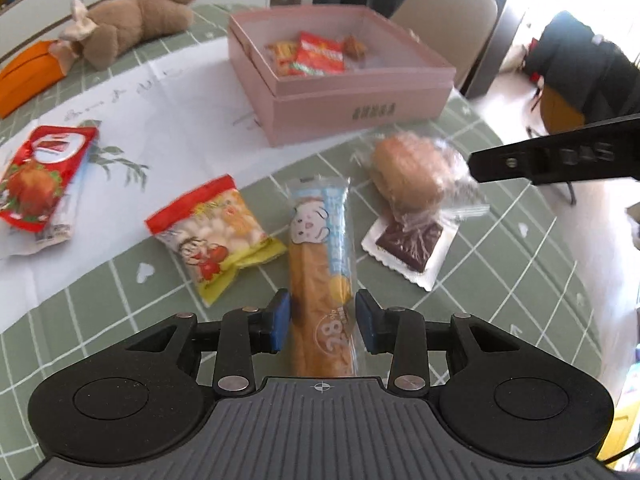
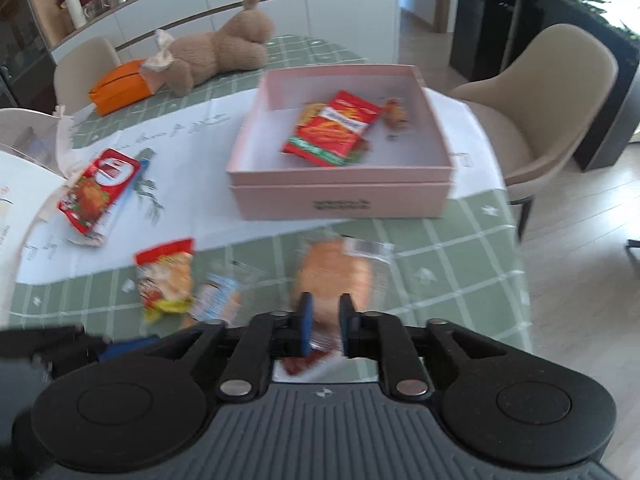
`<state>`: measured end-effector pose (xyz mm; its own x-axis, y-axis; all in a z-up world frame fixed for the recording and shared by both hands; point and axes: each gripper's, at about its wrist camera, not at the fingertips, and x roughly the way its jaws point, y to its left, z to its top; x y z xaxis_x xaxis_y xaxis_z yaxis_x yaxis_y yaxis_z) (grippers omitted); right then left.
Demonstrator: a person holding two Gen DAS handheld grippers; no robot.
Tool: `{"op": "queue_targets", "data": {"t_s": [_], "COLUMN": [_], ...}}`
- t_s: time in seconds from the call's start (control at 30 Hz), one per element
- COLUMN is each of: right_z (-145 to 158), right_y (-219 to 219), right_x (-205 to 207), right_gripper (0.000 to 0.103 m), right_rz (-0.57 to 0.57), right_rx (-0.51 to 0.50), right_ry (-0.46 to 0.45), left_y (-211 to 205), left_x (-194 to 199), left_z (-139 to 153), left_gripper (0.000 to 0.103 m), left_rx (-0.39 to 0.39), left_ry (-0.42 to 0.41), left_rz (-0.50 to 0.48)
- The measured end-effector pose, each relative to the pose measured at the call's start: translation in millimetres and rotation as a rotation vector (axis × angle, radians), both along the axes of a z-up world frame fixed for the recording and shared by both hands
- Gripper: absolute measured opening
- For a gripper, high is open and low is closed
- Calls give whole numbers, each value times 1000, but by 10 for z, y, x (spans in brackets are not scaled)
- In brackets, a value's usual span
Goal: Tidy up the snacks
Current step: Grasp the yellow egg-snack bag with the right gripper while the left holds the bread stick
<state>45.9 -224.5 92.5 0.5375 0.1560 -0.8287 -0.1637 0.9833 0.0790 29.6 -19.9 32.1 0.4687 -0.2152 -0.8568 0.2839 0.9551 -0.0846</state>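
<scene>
The left claw (image 1: 322,320) is released: its blue pads (image 1: 280,322) stand either side of the long bread stick packet (image 1: 322,276), near the wrapper without visibly pressing it. The packet lies flat on the tabletop (image 1: 520,260), its length running straight away from the claw.

The right claw (image 2: 323,322) has its jaws drawn close, with a narrow gap between them. The wrapped bun (image 2: 336,276) sits directly ahead of the gap and a dark red square snack (image 2: 300,364) lies below it (motion blur hides whether either pad bears on anything, so its grip cannot be told). In the left wrist view, one of its fingers reaches toward the bun from the right.

Further out lie the yellow-and-red puffed snack bag (image 1: 218,236) and the red packet (image 1: 40,184). The pink box (image 2: 340,196) stands beyond, open, with a few red and orange snacks already inside.

Step in hand, as judged: pickup of the next items for the box, with most snacks not yet boxed. The next move calls for closing the left jaws squarely across the packet's width, lightly enough to spare the bread, then lifting over the near wall of the box.
</scene>
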Motion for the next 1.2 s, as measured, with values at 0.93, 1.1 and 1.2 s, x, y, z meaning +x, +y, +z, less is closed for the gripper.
{"op": "queue_targets", "data": {"t_s": [0.93,1.1,1.2], "right_z": [-517,-675,-672], "right_y": [1663,1800,1595], "right_x": [383,512,549], "right_gripper": [82,82,82], "right_rz": [353,349,312], "right_rx": [59,-45,-33], "right_ry": [110,85,97], "left_y": [823,1034,1200], "left_x": [-815,-845,-812], "left_z": [-1,16,13], "left_gripper": [36,36,36], "left_rx": [-117,-104,-119], "left_ry": [95,77,66], "left_rz": [206,271,341]}}
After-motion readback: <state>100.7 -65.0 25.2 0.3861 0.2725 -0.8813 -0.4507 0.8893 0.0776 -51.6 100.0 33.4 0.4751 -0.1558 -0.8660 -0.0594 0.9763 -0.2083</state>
